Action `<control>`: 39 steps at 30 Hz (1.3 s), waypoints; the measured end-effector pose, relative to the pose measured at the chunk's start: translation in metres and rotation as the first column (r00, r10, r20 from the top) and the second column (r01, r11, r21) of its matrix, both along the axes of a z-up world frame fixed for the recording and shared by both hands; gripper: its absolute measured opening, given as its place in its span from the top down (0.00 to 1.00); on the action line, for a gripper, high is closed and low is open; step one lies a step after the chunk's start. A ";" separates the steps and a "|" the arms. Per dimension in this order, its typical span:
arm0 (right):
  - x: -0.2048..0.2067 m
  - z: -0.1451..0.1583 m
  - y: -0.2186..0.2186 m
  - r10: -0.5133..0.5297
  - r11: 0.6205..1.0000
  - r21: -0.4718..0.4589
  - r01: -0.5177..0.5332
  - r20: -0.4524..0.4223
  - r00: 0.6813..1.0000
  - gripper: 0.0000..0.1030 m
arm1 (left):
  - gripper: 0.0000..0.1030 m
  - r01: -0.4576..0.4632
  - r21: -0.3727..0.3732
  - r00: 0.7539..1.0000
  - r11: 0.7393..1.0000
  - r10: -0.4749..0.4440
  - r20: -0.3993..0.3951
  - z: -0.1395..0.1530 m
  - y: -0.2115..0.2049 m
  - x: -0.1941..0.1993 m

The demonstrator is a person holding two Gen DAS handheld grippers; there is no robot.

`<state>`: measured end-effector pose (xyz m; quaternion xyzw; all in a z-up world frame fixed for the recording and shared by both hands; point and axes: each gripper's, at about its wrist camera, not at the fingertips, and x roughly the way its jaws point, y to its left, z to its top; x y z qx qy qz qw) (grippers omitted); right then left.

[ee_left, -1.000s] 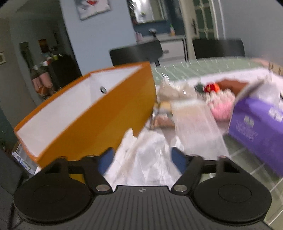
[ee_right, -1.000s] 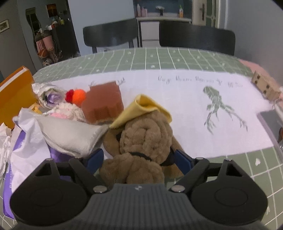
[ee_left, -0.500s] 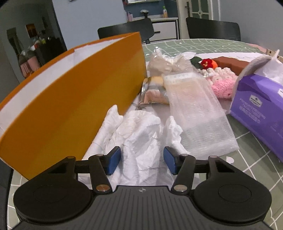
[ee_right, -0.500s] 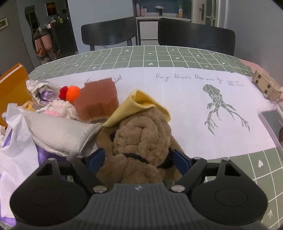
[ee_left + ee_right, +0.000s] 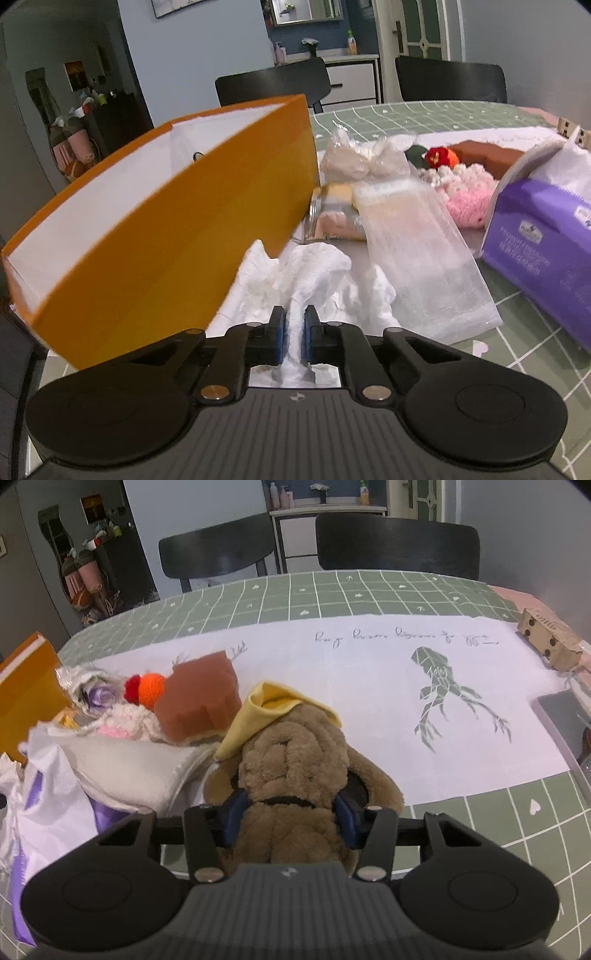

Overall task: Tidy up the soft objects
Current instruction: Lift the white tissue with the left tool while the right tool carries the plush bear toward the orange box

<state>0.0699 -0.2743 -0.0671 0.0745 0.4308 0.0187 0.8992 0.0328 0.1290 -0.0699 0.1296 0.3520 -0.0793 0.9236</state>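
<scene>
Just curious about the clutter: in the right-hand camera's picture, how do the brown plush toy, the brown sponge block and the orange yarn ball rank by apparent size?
1. brown plush toy, though it sits nearest the camera
2. brown sponge block
3. orange yarn ball

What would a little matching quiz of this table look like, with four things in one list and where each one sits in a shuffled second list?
Things:
1. white cloth
2. brown plush toy
3. orange box
4. purple pack

Places:
A. far right in the left view
B. pinched in the left tool
C. squeezed between the pads of the right tool
D. open-topped, left of the white cloth

Pairs: 1-B, 2-C, 3-D, 4-A
</scene>
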 end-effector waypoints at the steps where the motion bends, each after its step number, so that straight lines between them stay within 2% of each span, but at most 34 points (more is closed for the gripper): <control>1: -0.001 0.003 -0.001 -0.003 1.000 0.003 0.003 0.005 1.000 0.51 | 0.91 0.002 -0.003 1.000 1.000 -0.002 0.002 0.003 0.001 -0.002; 13: -0.013 0.029 -0.007 -0.010 1.000 0.013 0.009 0.073 0.997 0.52 | 0.94 0.055 -0.039 0.996 0.998 -0.052 0.074 0.037 -0.007 -0.017; 21: -0.028 0.058 -0.005 0.011 1.000 -0.007 -0.010 0.164 0.986 0.52 | 0.94 0.070 -0.083 0.987 0.994 -0.057 0.148 0.069 -0.009 -0.026; 25: -0.036 0.072 -0.008 0.006 1.000 -0.018 -0.002 0.218 0.976 0.52 | 0.94 0.085 -0.073 0.982 0.994 -0.071 0.174 0.080 -0.014 -0.028; 34: -0.041 0.078 -0.012 -0.005 1.000 0.004 0.004 0.232 0.973 0.52 | 0.98 0.140 -0.082 0.962 0.987 -0.116 0.247 0.113 -0.021 -0.037; 39: -0.043 0.078 -0.009 0.008 1.000 0.001 -0.009 0.238 0.971 0.52 | 0.99 0.142 -0.060 0.960 0.988 -0.123 0.252 0.117 -0.025 -0.037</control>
